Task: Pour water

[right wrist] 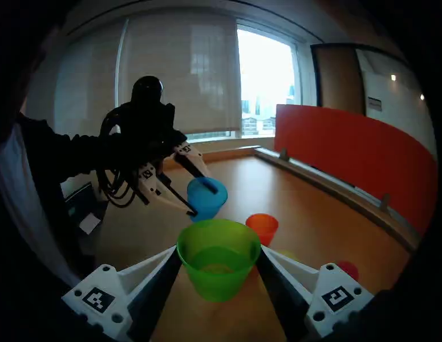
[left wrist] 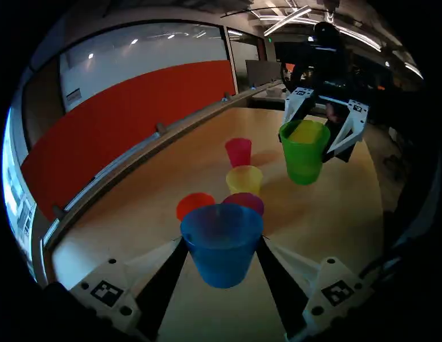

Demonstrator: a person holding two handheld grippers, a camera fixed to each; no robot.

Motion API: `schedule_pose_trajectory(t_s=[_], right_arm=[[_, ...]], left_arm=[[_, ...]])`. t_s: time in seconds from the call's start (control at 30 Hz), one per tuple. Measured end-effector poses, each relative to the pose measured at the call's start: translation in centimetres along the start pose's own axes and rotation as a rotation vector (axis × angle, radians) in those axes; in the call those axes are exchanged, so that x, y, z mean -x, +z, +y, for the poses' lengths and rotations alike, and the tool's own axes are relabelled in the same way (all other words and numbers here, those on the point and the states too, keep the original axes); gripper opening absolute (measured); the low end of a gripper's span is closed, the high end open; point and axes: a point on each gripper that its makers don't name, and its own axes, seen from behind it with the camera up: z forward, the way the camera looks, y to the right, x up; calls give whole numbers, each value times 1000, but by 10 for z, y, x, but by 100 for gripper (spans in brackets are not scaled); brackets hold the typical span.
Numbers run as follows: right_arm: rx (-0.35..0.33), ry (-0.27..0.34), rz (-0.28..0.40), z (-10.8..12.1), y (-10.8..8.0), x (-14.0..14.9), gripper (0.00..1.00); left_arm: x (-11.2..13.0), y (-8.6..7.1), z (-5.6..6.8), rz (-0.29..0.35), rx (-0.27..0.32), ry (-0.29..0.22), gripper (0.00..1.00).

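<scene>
1. Two cups are in my grip. My left gripper (left wrist: 222, 242) presses both fingers on the sides of the blue cup (left wrist: 222, 256), at 6 o'clock in the left gripper view.
2. My right gripper (right wrist: 219, 253) clamps the green cup (right wrist: 218, 279) the same way, at 6 o'clock in the right gripper view.
3. Seen from the other side, the green cup (left wrist: 304, 154) sits at 2 o'clock in the left gripper view. The blue cup (right wrist: 206, 199) is at 11 o'clock in the right gripper view, near the green rim but apart from it.
4. The blue cup's inside is hidden from its own camera, which meets the rim edge-on. A faint level line shows low in the green cup; it may be water, but I cannot be sure.
5. Four loose cups stand on the wooden table (left wrist: 163, 194), toward 12 o'clock from the blue cup: a pink cup (left wrist: 238, 151), a yellow cup (left wrist: 244, 178), an orange cup (left wrist: 194, 204) and a magenta cup (left wrist: 244, 200). The blue rim covers most of the magenta cup.
6. A dark sleeve (right wrist: 55, 154) at 9 o'clock in the right gripper view is too dim to make out.
7. The fingers carry black-and-white square markers (left wrist: 106, 292). A paper notice (left wrist: 73, 96) above the red partition (left wrist: 129, 114) is too small to read.
</scene>
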Motion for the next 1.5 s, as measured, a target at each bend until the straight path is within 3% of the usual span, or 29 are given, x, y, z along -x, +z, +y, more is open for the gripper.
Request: schedule_pose_trajectory(t_s=[0.77,1.5], right_arm=[[-14,-5,-90,3,16,46,90],[-20,-26,-162,10,29,82,91]], left_arm=[[27,30,17,-89,64,64,84],[42,45,25,-124,108,37,84]])
